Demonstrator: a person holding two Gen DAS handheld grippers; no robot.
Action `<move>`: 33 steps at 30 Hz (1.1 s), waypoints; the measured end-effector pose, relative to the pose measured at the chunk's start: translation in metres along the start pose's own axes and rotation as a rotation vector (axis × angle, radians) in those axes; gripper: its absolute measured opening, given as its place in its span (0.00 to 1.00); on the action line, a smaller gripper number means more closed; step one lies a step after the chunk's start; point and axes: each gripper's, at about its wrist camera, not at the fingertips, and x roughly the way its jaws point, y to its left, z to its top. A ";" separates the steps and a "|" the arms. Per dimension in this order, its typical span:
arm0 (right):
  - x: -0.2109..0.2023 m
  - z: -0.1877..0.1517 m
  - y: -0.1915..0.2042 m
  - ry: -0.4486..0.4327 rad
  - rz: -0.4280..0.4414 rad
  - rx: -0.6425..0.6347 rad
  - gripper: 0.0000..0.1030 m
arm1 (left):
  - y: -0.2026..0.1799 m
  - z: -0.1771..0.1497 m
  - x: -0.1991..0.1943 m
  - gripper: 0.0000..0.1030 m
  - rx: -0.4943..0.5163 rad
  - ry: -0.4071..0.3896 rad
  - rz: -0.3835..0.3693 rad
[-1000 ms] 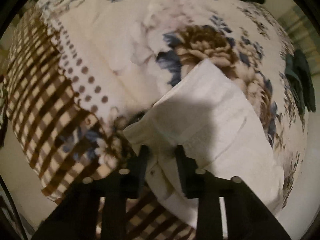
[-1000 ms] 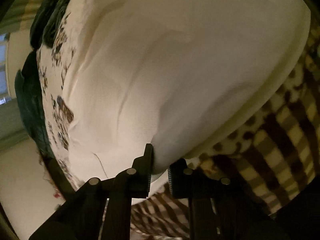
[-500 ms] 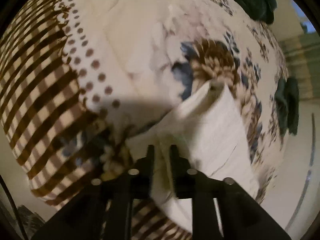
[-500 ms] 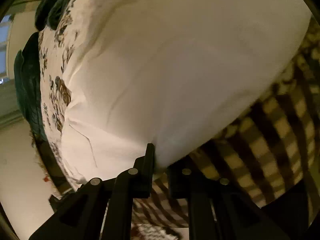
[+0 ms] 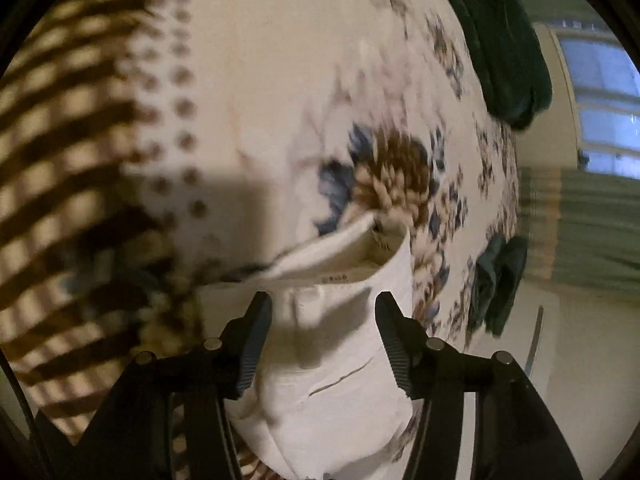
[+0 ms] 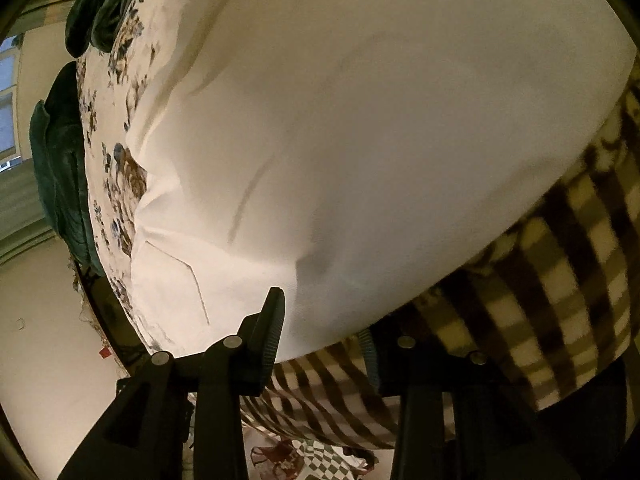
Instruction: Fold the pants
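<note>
White pants (image 5: 340, 380) filling the near blanket (image 5: 248, 80), open blanket beyond, seemingly dark clothes (image 5: 508, 40) along far edge

You have the pants (image 5: 344, 392) lying on the blanket (image 5: 260, 100), which covers the bed. In your left wrist view, their waistband end sits between the opening jaws of the left gripper (image 5: 323, 312), untouched by either. Behind and to the right, 2 bundles of cloth lie at the blanket's edge. In your right wrist view, the right gripper (image 6: 320, 320) straddles the pants' near edge, jaws opening.
</note>
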 end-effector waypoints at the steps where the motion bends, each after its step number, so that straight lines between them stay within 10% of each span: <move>1: 0.000 0.001 0.001 0.000 -0.002 0.002 0.38 | -0.008 0.001 0.012 0.50 0.051 0.022 0.066; 4: 0.002 0.002 0.005 -0.001 -0.011 -0.010 0.38 | -0.026 -0.002 0.028 0.45 0.180 0.021 0.194; 5: 0.003 0.002 0.006 -0.003 -0.016 -0.019 0.38 | -0.039 -0.006 0.029 0.22 0.252 -0.005 0.232; 6: 0.002 0.002 0.007 -0.007 -0.018 -0.025 0.38 | -0.048 -0.010 0.028 0.18 0.300 -0.014 0.250; 9: -0.007 -0.004 0.013 -0.069 -0.068 -0.081 0.16 | -0.072 -0.030 0.009 0.16 0.431 -0.094 0.294; 18: -0.017 -0.019 0.014 -0.101 -0.128 -0.139 0.10 | -0.029 -0.031 0.016 0.17 0.393 -0.069 0.404; 24: -0.005 0.003 -0.013 0.040 -0.105 -0.029 0.39 | -0.026 -0.030 0.009 0.34 0.374 -0.024 0.415; 27: -0.034 -0.002 -0.003 0.027 -0.130 -0.104 0.60 | -0.046 -0.051 -0.019 0.47 0.460 -0.072 0.458; 33: -0.075 0.015 0.067 0.010 -0.111 -0.368 0.70 | -0.118 -0.097 -0.001 0.81 0.725 -0.103 0.431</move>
